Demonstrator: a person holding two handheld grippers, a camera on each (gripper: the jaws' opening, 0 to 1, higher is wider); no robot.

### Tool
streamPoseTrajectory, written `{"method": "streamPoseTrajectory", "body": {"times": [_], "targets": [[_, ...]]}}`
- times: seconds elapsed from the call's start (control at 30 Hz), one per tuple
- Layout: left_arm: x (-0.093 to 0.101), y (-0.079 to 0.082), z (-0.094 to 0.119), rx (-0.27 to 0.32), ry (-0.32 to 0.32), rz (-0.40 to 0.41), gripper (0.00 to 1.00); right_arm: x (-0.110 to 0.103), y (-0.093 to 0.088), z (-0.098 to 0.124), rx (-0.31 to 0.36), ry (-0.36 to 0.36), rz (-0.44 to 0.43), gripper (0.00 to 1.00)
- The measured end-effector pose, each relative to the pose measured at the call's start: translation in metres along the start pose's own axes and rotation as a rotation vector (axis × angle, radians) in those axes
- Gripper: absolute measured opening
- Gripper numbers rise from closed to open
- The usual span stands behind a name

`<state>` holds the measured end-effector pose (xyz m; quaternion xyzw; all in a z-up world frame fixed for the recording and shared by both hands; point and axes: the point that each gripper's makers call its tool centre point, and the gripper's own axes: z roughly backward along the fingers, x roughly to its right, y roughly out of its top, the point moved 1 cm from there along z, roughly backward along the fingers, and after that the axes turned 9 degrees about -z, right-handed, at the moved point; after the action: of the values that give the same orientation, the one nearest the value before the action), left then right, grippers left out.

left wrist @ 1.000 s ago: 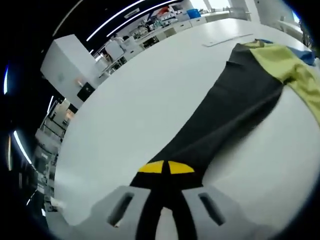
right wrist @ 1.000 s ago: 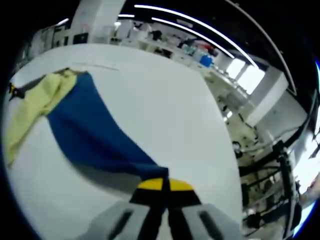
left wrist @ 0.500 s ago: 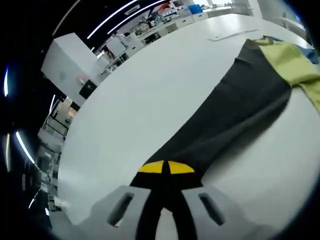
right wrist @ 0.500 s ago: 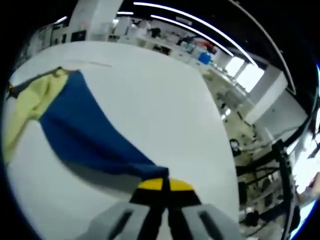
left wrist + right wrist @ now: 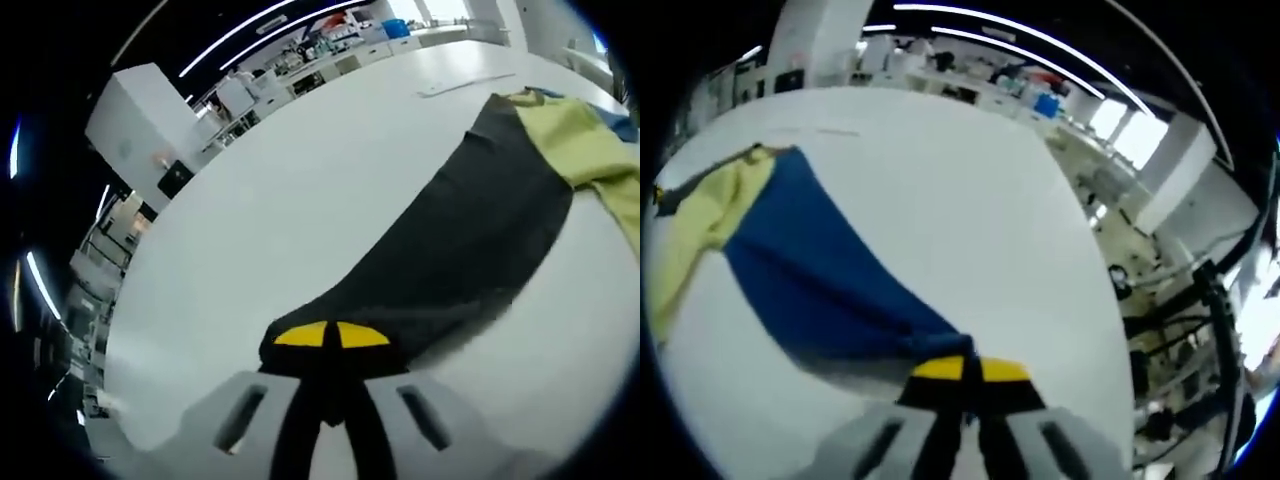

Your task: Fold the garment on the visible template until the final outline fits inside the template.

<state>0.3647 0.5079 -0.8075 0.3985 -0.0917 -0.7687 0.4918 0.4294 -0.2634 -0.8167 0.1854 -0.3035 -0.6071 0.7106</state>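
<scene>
The garment (image 5: 470, 240) lay spread on the table (image 5: 300, 200), stretched between the left tool (image 5: 331, 345) and right tool (image 5: 971, 372), shelving beyond the table.

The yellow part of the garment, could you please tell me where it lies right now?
In the left gripper view the yellow part lies far right on the white table, beside the black panel; in the right gripper view it lies far left, beside the blue panel.
</scene>
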Motion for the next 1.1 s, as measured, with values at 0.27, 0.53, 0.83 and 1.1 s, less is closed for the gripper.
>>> {"method": "streamPoseTrajectory", "body": {"times": [0.27, 0.53, 0.83, 1.1], "targets": [[0.037, 0.026, 0.015, 0.141, -0.114, 0.116, 0.28, -0.015, 0.005, 0.018, 0.052, 0.074, -0.12, 0.36], [0.07, 0.043, 0.034, 0.213, -0.161, 0.073, 0.4, -0.051, 0.015, 0.031, 0.091, 0.225, -0.167, 0.62], [0.103, 0.062, 0.054, 0.292, -0.249, 0.098, 0.59, -0.099, 0.025, 0.052, 0.12, 0.391, -0.113, 0.9], [0.148, 0.085, 0.081, 0.348, -0.356, 0.082, 0.71, -0.133, 0.029, 0.075, 0.149, 0.516, -0.068, 0.99]]}}
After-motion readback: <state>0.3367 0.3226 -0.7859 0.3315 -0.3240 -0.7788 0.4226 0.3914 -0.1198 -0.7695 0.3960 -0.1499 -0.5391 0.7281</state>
